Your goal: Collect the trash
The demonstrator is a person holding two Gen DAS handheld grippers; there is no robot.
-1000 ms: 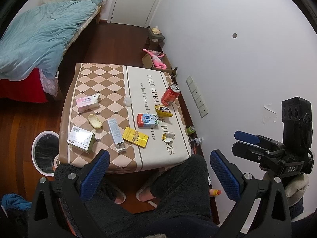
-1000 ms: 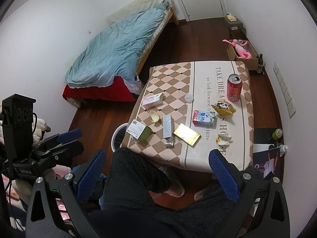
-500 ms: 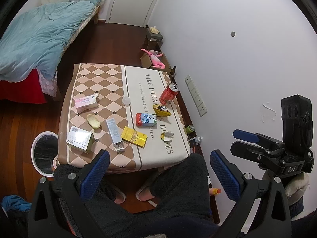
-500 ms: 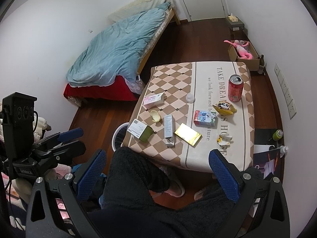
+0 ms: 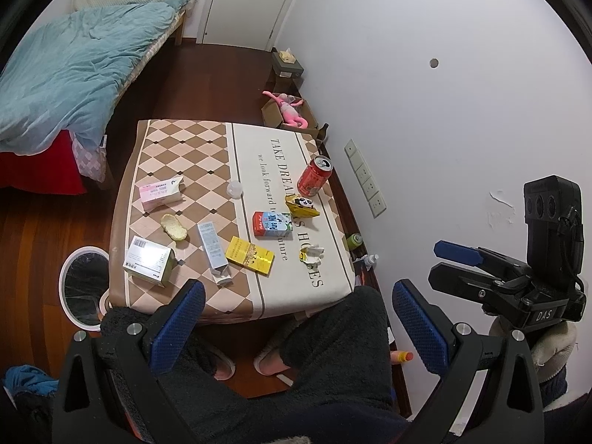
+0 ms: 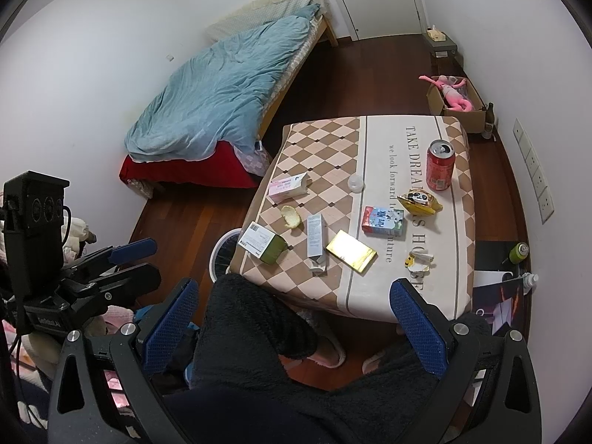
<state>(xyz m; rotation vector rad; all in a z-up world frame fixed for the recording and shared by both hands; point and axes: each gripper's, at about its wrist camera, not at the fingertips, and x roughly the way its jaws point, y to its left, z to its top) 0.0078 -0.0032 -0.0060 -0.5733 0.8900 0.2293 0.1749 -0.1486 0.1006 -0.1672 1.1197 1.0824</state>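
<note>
Litter lies on a low table with a checked cloth: a red can, a yellow panda wrapper, a red-blue carton, a gold box, a tall pale box, a green-white box, a pink box and a crumpled scrap. My left gripper and right gripper are both open and empty, held high above the person's knees, short of the table.
A white-rimmed waste bin stands on the floor at the table's near left corner. A bed with a blue duvet fills the far left. A cardboard box with a pink toy sits by the right wall. Small bottles stand beside the table.
Both views shift only slightly; the table sits a touch lower and nearer in the left wrist view. Both grippers stay open and nothing on the table has moved.
</note>
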